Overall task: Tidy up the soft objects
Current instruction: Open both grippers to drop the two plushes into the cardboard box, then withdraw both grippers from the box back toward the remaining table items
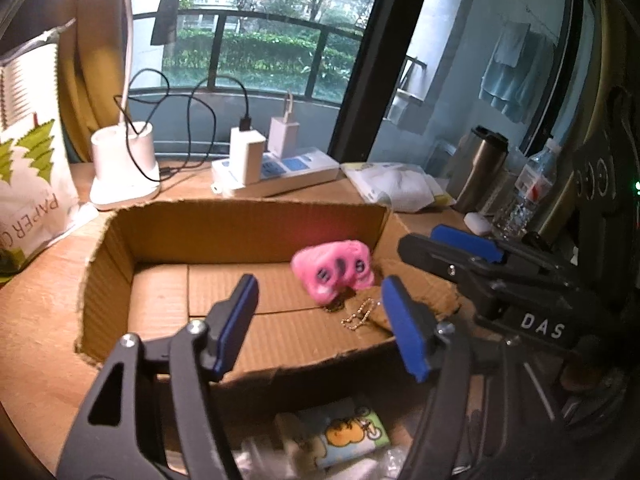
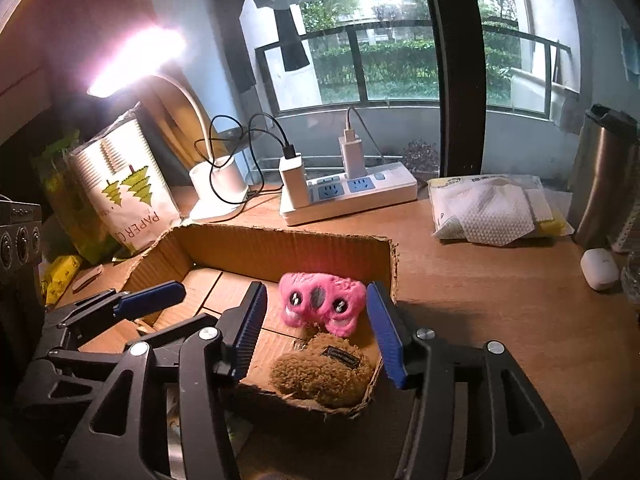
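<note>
A fuzzy pink toy (image 2: 322,304) with two big dark eyes and a grey nose sits in the box (image 2: 256,246), just ahead of the right gripper (image 2: 316,330). A curly brown toy (image 2: 320,372) with a small dark tag lies below it, between that gripper's blue pads (image 2: 250,330), which do not touch it. The left gripper (image 1: 320,324) is partly open too and holds nothing. A little bead chain (image 1: 358,314) lies between its pads, maybe joined to the pink toy.
</note>
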Available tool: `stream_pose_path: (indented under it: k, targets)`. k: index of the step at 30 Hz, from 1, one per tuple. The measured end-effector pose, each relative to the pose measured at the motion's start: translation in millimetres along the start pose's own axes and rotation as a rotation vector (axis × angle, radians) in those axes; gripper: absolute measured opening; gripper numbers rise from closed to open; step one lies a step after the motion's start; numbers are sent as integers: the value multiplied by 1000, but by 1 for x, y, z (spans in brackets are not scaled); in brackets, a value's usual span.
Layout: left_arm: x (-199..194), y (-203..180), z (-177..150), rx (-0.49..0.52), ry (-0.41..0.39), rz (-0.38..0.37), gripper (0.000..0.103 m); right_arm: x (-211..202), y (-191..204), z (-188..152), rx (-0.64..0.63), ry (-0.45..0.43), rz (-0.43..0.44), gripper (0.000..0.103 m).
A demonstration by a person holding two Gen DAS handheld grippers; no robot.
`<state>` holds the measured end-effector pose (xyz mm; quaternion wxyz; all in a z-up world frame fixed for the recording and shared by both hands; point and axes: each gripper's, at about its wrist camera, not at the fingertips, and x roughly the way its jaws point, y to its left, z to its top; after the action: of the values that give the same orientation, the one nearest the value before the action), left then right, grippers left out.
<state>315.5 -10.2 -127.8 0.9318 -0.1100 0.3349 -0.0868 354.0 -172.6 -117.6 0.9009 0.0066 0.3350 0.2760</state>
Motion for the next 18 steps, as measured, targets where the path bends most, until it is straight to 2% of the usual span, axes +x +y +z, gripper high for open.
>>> stream_pose_path:
  k: [18]
  targets:
    - [-66,-8,-13,6,-98,23,67,-59,33,-10,-38,-61,-22,55]
